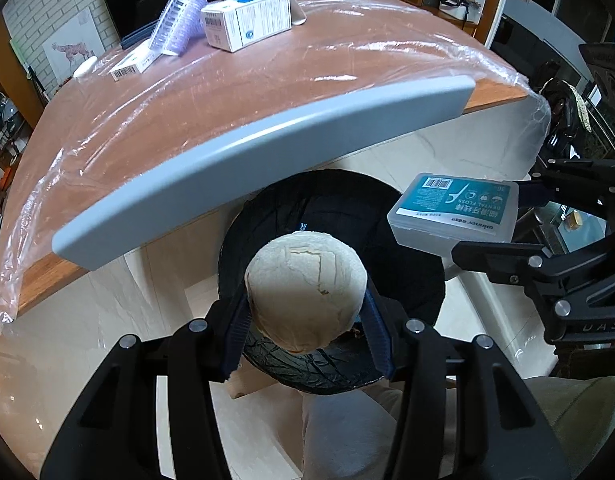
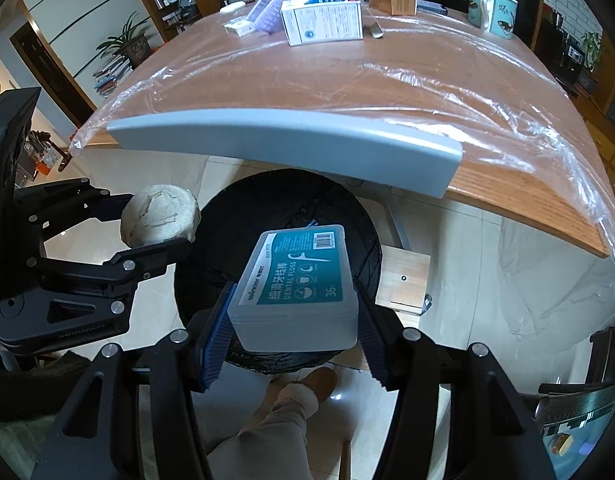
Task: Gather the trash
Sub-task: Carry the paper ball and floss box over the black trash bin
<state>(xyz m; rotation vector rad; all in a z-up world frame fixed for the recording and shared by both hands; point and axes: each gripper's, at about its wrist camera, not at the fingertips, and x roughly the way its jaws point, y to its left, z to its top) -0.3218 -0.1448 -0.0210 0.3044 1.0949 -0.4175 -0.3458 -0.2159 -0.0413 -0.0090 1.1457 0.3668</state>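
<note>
The left hand-held gripper (image 1: 305,312) pinches a crumpled paper ball (image 1: 305,294); the right hand-held gripper (image 2: 293,320) clamps a translucent plastic floss box (image 2: 297,288) above the black-lined bin (image 2: 267,208).

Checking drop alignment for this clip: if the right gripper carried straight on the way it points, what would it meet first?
Most likely the black-lined trash bin on the floor: the right gripper, shut on the dental floss box, points down at its opening. Depth is unclear.

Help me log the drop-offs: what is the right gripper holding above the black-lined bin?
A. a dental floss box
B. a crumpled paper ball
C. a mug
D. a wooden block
A: the right gripper clamps the teal-labelled dental floss box over the bin.
</note>
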